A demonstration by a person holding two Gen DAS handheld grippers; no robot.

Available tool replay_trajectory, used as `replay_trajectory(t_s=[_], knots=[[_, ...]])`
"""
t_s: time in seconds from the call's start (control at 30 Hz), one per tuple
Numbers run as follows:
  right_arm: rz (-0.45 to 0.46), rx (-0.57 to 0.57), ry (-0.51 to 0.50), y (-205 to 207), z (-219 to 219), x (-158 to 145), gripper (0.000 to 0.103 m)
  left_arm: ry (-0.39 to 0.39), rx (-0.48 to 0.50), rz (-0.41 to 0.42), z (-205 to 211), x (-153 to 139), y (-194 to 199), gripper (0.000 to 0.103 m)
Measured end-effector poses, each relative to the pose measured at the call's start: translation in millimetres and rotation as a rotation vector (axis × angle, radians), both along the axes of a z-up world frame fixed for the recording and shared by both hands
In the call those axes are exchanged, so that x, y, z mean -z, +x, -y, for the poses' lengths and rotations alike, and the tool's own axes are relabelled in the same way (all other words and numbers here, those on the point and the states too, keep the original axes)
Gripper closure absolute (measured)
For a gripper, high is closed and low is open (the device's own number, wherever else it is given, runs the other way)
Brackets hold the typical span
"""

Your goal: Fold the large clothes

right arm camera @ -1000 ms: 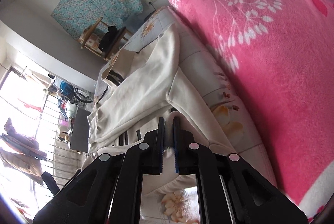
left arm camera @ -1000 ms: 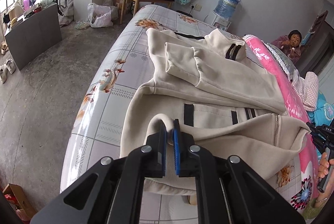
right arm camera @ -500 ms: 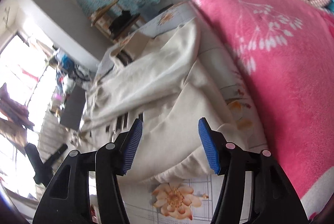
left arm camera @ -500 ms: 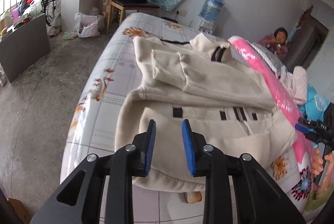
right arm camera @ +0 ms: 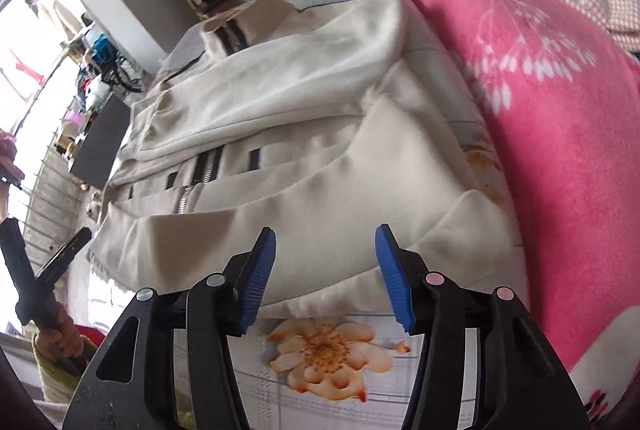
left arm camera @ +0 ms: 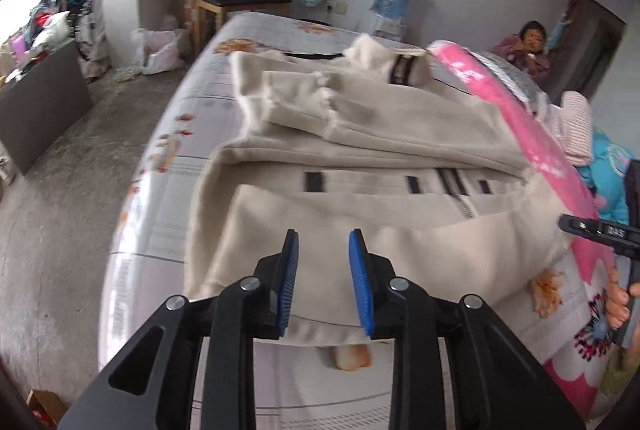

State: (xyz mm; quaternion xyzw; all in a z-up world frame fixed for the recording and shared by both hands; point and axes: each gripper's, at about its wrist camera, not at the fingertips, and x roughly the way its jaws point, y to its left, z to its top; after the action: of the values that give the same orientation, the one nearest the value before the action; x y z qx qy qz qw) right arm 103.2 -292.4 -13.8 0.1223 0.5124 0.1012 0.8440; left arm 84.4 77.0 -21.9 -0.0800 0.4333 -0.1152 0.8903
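We've let go, left tool and right tool both spread empty, jacket hem folded up at bottom of frame, more folding left.

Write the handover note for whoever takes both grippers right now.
Left gripper: open, holding nothing, over the jacket's near hem.
Right gripper: open wider, also holding nothing, jaws just released.
Cream jacket: on the bed beside the pink blanket, sleeves folded across the body, bottom hem folded up towards the zipper.
Left: probably one more fold up to the collar, then smooth it.
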Motion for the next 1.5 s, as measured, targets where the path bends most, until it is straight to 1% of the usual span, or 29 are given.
replay_trajectory(t_s=[0.07, 0.1, 0.13, 0.23, 0.27, 0.33, 0.37, 0.4, 0.43, 0.5, 0.6, 0.67, 0.73, 0.77, 0.8, 0.87, 0.93, 1.0, 1.13, 1.2, 1.33, 1.43, 1.5], knots=[[0.009, -0.072, 0.026, -0.6, -23.9, -3.2, 0.044, -0.035, 0.077, -0.031, 20.7, 4.4, -0.2, 0.069], [0.011, -0.107, 0.038, -0.8, -35.4, -3.0, 0.041, -0.032, 0.099, -0.049, 30.6, 8.7, 0.9, 0.065], [0.009, -0.138, 0.048, -1.5, -45.9, -2.8, 0.04, -0.017, 0.11, -0.065, 39.6, 14.5, 1.9, 0.065], [-0.009, -0.201, 0.059, 2.0, -74.6, 3.4, 0.04, 0.074, 0.093, -0.103, 57.9, 33.6, 4.1, 0.065], [-0.013, -0.217, 0.067, 2.5, -81.8, 4.5, 0.04, 0.088, 0.078, -0.079, 60.3, 35.3, 1.9, 0.065], [-0.022, -0.235, 0.078, 3.8, -93.9, 5.9, 0.04, 0.1, 0.061, -0.069, 62.2, 36.1, 0.7, 0.065], [-0.026, -0.24, 0.078, 5.1, -99.0, 7.3, 0.04, 0.094, 0.049, -0.069, 61.6, 36.3, 0.8, 0.065], [-0.03, -0.246, 0.076, 6.2, -103.8, 8.0, 0.04, 0.09, 0.037, -0.067, 60.4, 36.7, 0.1, 0.069], [-0.034, -0.251, 0.073, 5.3, -106.5, 7.6, 0.04, 0.102, 0.026, -0.063, 59.6, 37.0, -0.4, 0.077], [-0.024, -0.263, 0.077, 3.1, -110.4, 1.8, 0.04, 0.12, 0.015, -0.054, 57.3, 37.7, -0.9, 0.084], [0.005, -0.292, 0.086, -0.7, -119.8, -7.1, 0.04, 0.122, 0.008, -0.045, 53.0, 38.0, -1.3, 0.093], [0.009, -0.305, 0.046, -1.2, -129.7, -4.6, 0.04, 0.116, 0.004, -0.04, 51.4, 38.6, -1.0, 0.095], [0.002, -0.295, -0.019, 2.5, -137.6, 5.5, 0.057, 0.114, 0.002, -0.034, 51.0, 39.0, -0.7, 0.098], [-0.011, -0.285, -0.04, 4.9, -138.8, 11.9, 0.076, 0.111, 0.001, -0.031, 50.5, 39.2, -0.7, 0.099], [-0.022, -0.273, -0.053, 6.9, -137.2, 17.1, 0.089, 0.11, 0.0, -0.028, 50.4, 39.3, -0.6, 0.099], [-0.021, -0.249, -0.028, 7.3, -129.0, 17.4, 0.099, 0.112, 0.006, -0.022, 50.3, 39.3, -0.5, 0.1], [-0.001, -0.239, 0.001, 5.8, -125.1, 10.3, 0.1, 0.115, 0.018, -0.016, 50.5, 37.8, -1.6, 0.101], [0.034, -0.238, -0.007, 2.5, -126.2, -1.3, 0.101, 0.107, 0.026, 0.005, 49.2, 30.3, -3.3, 0.101], [0.132, -0.223, -0.041, -0.5, -133.3, -26.9, 0.101, 0.128, 0.022, 0.115, 46.5, -3.5, -4.7, 0.101], [0.17, -0.22, -0.068, 3.5, -137.3, -31.8, 0.101, 0.127, 0.018, 0.145, 45.2, -13.0, 0.5, 0.101], [0.166, -0.201, -0.09, 20.1, -141.3, -20.1, 0.101, 0.135, 0.014, 0.138, 46.9, -1.8, 15.6, 0.101], [0.174, -0.201, -0.131, 26.1, -143.6, -7.6, 0.101, 0.197, 0.021, 0.151, 54.1, 12.1, 21.2, 0.101], [0.156, -0.199, -0.143, 30.3, -144.4, 4.6, 0.101, 0.21, 0.023, 0.131, 56.4, 22.9, 25.0, 0.101]])
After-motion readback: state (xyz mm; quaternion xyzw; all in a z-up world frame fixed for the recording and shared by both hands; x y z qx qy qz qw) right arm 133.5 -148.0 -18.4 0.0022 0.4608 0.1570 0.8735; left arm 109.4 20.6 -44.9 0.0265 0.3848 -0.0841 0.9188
